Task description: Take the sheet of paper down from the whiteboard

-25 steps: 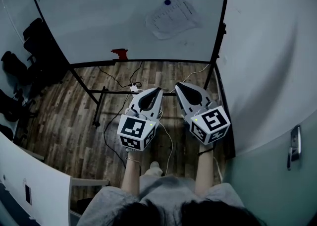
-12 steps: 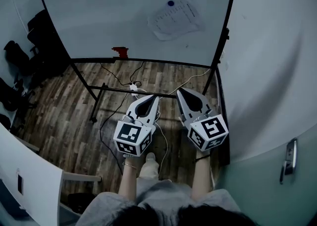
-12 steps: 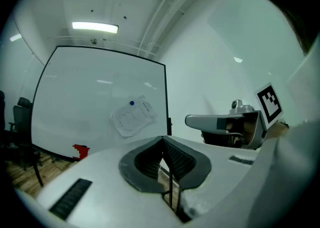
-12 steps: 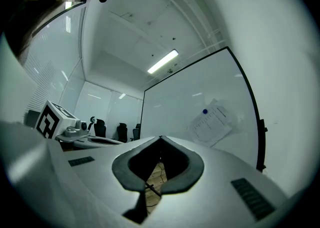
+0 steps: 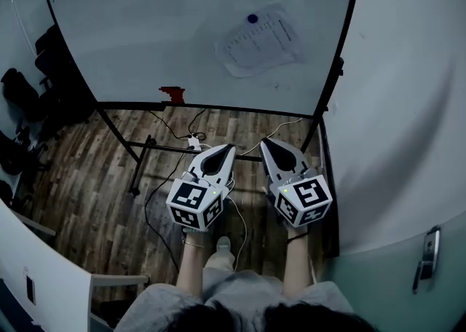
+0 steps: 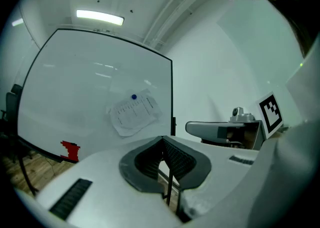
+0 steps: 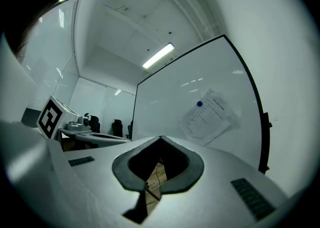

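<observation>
Paper is hanging on the whiteboard in the head view, pinned near the board's upper right corner by a blue magnet at its top edge. We are holding the left gripper and the right gripper side by side in front of the board, well short of it, both pointing toward it. A red thing is sitting at the board's bottom edge.

In the left gripper view, we are seeing the jaws pressed together at their tips with nothing between them. The paper is showing above them, on the board's right part.

In the right gripper view, the jaws are likewise meeting, pinching nothing. The paper is hanging on the board beyond them, untouched.
</observation>
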The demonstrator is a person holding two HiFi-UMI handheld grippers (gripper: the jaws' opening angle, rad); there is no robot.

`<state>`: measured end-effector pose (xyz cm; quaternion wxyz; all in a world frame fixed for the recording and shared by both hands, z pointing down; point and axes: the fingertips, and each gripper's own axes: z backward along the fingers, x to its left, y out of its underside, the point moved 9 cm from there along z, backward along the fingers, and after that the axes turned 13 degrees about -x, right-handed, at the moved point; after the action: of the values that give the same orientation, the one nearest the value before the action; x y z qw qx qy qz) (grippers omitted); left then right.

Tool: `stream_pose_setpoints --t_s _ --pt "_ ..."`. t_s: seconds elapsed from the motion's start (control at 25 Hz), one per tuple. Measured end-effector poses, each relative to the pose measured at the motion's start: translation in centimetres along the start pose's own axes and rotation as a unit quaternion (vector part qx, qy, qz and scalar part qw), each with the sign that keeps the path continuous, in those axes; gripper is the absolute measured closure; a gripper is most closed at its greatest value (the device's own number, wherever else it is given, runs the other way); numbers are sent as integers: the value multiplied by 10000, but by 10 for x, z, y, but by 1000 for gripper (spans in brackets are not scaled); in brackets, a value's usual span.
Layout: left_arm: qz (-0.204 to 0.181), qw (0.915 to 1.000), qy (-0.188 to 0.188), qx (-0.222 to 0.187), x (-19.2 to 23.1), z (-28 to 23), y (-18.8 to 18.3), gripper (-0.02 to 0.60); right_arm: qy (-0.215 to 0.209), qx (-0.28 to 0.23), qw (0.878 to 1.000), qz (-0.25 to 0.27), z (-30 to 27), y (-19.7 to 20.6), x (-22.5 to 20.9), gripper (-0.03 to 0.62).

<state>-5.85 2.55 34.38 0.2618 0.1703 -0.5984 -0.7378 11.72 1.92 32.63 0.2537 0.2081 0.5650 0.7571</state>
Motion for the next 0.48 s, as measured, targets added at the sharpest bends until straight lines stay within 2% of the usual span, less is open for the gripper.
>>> stream_pose_setpoints --t_s 0.32,0.48 --pt "124 9995 214 206 38 -44 10 575 178 77 9998 -53 -45 15 -31 592" --pt "271 9987 384 177 58 -63 9 575 244 39 9997 -16 -67 19 -41 592"
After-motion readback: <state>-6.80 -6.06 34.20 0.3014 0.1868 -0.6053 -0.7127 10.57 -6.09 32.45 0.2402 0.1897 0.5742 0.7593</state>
